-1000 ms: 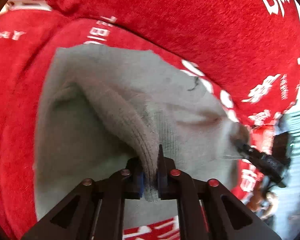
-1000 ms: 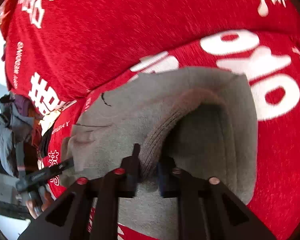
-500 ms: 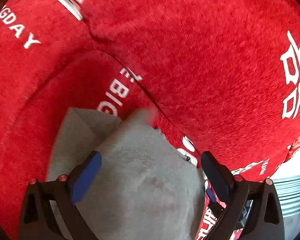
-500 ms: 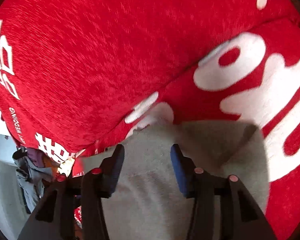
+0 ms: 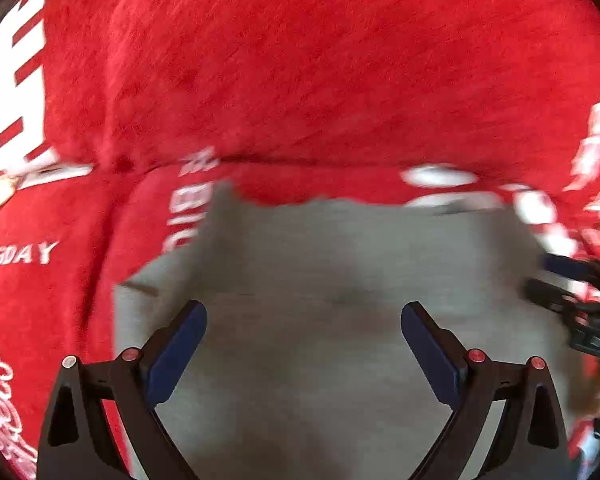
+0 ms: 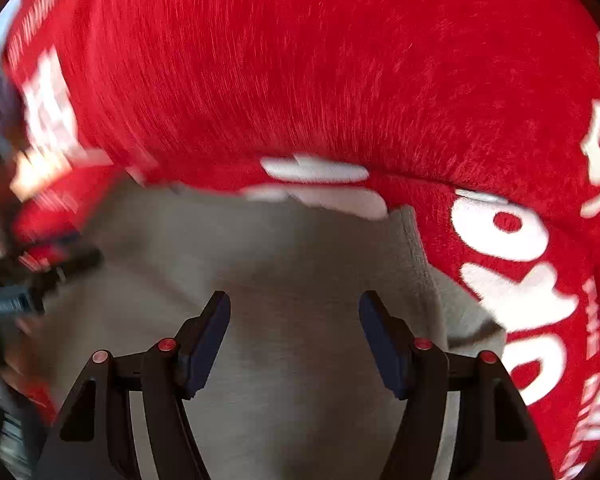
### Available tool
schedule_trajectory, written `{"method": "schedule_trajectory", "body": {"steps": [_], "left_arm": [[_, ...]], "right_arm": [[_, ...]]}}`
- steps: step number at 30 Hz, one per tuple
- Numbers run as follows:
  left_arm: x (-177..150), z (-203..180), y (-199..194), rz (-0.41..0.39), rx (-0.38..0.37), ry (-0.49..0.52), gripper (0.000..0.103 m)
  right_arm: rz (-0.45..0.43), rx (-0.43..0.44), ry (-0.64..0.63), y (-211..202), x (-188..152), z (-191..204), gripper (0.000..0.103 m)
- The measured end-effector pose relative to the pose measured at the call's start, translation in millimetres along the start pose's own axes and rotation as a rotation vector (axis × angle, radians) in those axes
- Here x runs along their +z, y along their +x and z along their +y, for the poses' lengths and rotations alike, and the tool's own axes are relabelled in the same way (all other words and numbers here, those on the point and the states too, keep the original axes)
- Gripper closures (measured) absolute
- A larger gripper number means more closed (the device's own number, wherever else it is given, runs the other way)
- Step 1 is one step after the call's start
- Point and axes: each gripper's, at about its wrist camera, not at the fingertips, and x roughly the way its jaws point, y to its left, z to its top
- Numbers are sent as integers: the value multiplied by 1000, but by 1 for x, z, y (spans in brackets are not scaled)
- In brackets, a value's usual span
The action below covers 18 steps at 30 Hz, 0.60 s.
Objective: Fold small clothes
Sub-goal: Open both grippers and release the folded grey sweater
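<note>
A small grey knit garment [image 5: 340, 320] lies flat on a red plush cloth printed with white lettering [image 5: 300, 80], its far edge close to a raised fold of that cloth. The left gripper [image 5: 304, 320] hovers above the garment with its blue-padded fingers [image 5: 176, 352] spread wide and holding nothing. The right gripper [image 6: 294, 312] is also over the grey fabric, fingers [image 6: 384, 344] parted and empty; both views are motion-blurred.
</note>
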Motion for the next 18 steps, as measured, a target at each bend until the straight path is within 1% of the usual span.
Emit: {"method": "schedule_trajectory", "body": {"steps": [1, 2, 3, 4, 5, 6, 7, 8, 10, 11, 12, 14, 15, 16, 17, 18], "left_arm": [[1, 16, 9, 19, 15, -53, 4], [0, 38, 15, 24, 11, -123, 4], [-4, 54, 17, 8, 48, -172, 4], [-7, 66, 19, 12, 60, -205, 4], [-11, 81, 23, 19, 29, -241, 2], [-13, 91, 25, 27, -21, -280, 0], [-13, 95, 23, 19, -29, -291, 0], [-12, 96, 19, 23, -25, -294, 0], [-11, 94, 7, 13, -12, -298, 0], [-12, 93, -6, -17, -10, -299, 0], [-13, 90, -17, -46, -14, -301, 0], [-19, 79, -40, -98, -11, -301, 0], [-24, 76, -50, -115, -23, -297, 0], [-28, 65, -57, -128, -48, -287, 0], [-32, 47, -59, -123, -83, -252, 0], [-36, 30, -63, -111, -99, -208, 0]], "right_arm": [[20, -27, 3, 8, -1, -6, 32], [42, -67, 34, 17, -8, -24, 33], [25, -50, 76, 17, -14, -40, 33], [-9, 13, 129, 13, -19, -56, 34], [-30, 63, 170, 9, -23, -68, 36], [-35, 87, 187, 7, -25, -74, 38], [-34, 90, 184, 7, -25, -76, 40], [-29, 78, 167, 7, -25, -74, 40], [-12, 4, 141, 2, -23, -63, 39], [-17, -39, 137, -4, -22, -56, 37], [-47, -76, 125, -18, -23, -46, 37], [-79, -61, 106, -35, -29, -30, 33], [-94, -34, 84, -44, -35, -16, 32], [-102, -25, 63, -50, -39, -7, 32], [-107, -23, 24, -55, -48, 10, 32], [-106, -16, 0, -56, -53, 21, 32]]}}
